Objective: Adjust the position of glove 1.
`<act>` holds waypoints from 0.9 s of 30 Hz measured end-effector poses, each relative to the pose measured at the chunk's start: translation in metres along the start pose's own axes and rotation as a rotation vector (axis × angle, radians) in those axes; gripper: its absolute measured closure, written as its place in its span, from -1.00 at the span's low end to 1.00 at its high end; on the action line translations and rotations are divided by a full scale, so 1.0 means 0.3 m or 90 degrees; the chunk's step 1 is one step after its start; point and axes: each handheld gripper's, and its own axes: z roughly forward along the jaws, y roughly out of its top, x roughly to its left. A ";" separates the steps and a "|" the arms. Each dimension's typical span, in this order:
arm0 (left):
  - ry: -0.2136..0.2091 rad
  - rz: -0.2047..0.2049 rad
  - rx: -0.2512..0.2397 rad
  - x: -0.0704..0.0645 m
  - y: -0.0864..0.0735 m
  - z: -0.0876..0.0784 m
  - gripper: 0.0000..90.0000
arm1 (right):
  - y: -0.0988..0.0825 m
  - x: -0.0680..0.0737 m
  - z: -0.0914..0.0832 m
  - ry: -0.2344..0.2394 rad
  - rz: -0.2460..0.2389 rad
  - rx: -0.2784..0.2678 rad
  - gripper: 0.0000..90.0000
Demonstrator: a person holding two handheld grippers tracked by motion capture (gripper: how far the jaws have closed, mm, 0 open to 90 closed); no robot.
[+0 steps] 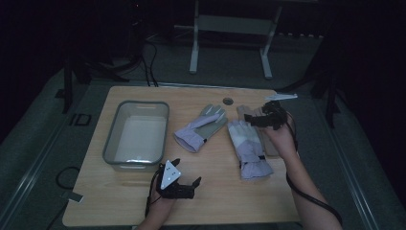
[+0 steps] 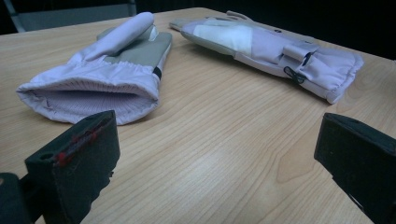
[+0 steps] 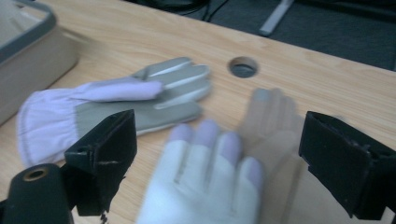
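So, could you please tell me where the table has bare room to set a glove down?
Bare wood runs along the near edge of the table, between the left tongs and the right-hand glove. The bin is empty too. It is crowded at the far right, where the right tongs hover over the gloves, beside the palm-up glove.

Pretty dim room overall, most of the far side just goes black. The desk (image 1: 143, 201) is light wood-grain with rounded corners and a round cable hole (image 1: 228, 101) near its far edge. Grey floor (image 1: 28, 158) all around, some black cables (image 1: 149, 62) trailing on it, and a white metal frame (image 1: 230, 28) standing behind the desk.
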 end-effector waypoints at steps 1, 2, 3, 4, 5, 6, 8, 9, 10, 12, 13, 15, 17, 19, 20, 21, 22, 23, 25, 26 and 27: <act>0.000 0.000 0.000 0.000 0.000 0.000 -0.99 | 0.006 0.011 0.009 0.001 -0.002 -0.001 -0.75; 0.000 0.000 0.001 0.000 0.000 0.000 -0.99 | 0.013 0.022 0.019 0.010 -0.006 0.003 -0.75; 0.000 0.000 0.000 0.000 0.000 0.000 -0.99 | 0.019 0.034 0.029 0.012 -0.010 0.005 -0.75; 0.000 -0.001 0.000 0.000 0.000 0.000 -0.99 | 0.025 0.044 0.037 0.016 -0.016 0.003 -0.75; -0.001 -0.001 0.001 0.001 0.000 0.000 -0.99 | 0.031 0.055 0.045 0.024 -0.017 0.004 -0.75; -0.001 -0.002 0.000 0.001 0.000 -0.001 -0.99 | 0.036 0.066 0.054 0.026 -0.017 0.003 -0.75; -0.001 -0.002 0.001 0.001 0.000 -0.001 -0.99 | 0.046 0.087 0.073 0.035 -0.020 0.006 -0.75; -0.001 -0.002 0.000 0.001 0.000 -0.001 -0.99 | 0.050 0.097 0.084 0.036 -0.020 0.006 -0.75; -0.001 -0.001 0.000 0.001 0.000 -0.001 -0.99 | 0.053 0.107 0.094 0.045 -0.021 0.007 -0.75; -0.001 0.001 0.001 0.001 0.000 -0.001 -0.99 | 0.059 0.129 0.117 0.049 -0.024 0.011 -0.75; -0.001 0.000 0.001 0.000 0.000 -0.001 -0.99 | 0.061 0.138 0.130 0.058 -0.028 0.015 -0.75; -0.001 -0.001 0.000 0.001 0.000 0.000 -0.99 | 0.065 0.158 0.153 0.059 -0.030 0.020 -0.75; -0.001 0.000 0.000 0.001 0.000 0.000 -0.99 | 0.068 0.176 0.176 0.062 -0.032 0.022 -0.75; -0.001 0.001 0.000 0.001 0.000 0.000 -0.99 | 0.071 0.196 0.198 0.074 -0.033 0.029 -0.75; -0.001 0.001 0.001 0.001 0.000 0.000 -0.99 | 0.072 0.206 0.209 0.071 -0.035 0.029 -0.75; 0.000 0.002 0.001 0.001 0.000 0.000 -0.99 | 0.073 0.215 0.221 0.080 -0.033 0.031 -0.75; -0.001 0.002 0.001 0.001 0.000 0.000 -0.99 | 0.073 0.225 0.235 0.082 -0.033 0.035 -0.75; -0.001 0.001 0.000 0.001 0.000 0.000 -0.99 | 0.073 0.235 0.248 0.084 -0.033 0.038 -0.75; -0.002 0.000 0.000 0.001 0.000 0.000 -0.99 | 0.071 0.255 0.275 0.090 -0.031 0.045 -0.75; -0.002 0.000 0.000 0.002 0.000 -0.001 -0.99 | 0.069 0.264 0.289 0.094 -0.029 0.048 -0.75; -0.003 0.000 0.000 0.002 0.000 -0.001 -0.99 | 0.067 0.274 0.303 0.097 -0.027 0.052 -0.75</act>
